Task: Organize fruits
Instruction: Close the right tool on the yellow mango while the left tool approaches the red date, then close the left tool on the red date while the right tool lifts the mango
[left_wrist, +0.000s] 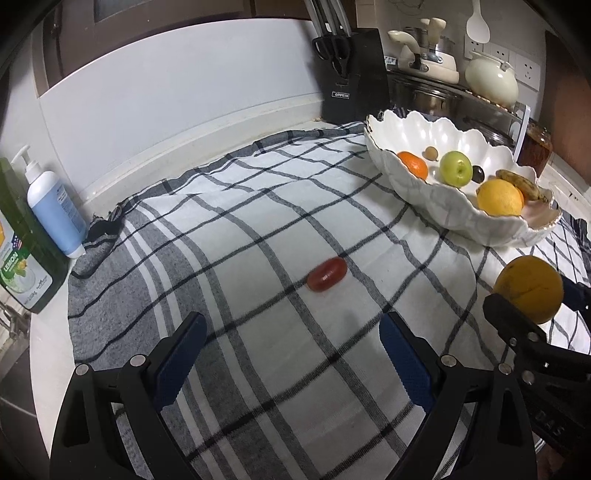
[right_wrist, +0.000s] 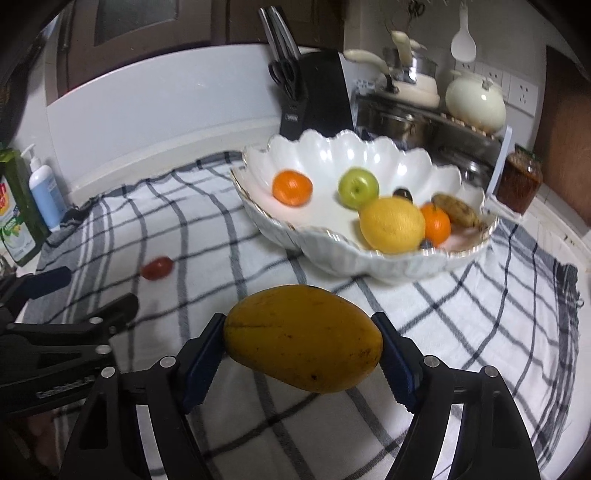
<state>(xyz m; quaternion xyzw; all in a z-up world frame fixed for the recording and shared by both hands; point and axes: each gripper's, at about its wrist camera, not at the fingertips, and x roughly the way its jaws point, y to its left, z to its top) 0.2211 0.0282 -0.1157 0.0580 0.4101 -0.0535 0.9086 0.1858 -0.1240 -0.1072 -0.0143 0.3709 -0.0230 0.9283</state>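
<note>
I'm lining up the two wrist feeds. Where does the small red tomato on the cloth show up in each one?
Left wrist view: the small red tomato lies mid-frame on the checked cloth, ahead of the open left hand-held gripper.
Right wrist view: the tomato sits at the left, just beyond the left gripper's fingers.
Shared landmark: the white scalloped bowl, to the tomato's right in both.

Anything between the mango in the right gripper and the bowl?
Nothing visible. The mango, clamped in the right gripper, faces the white bowl across bare checkered cloth. The fruit in the bowl leaves open space at its centre-left.
</note>
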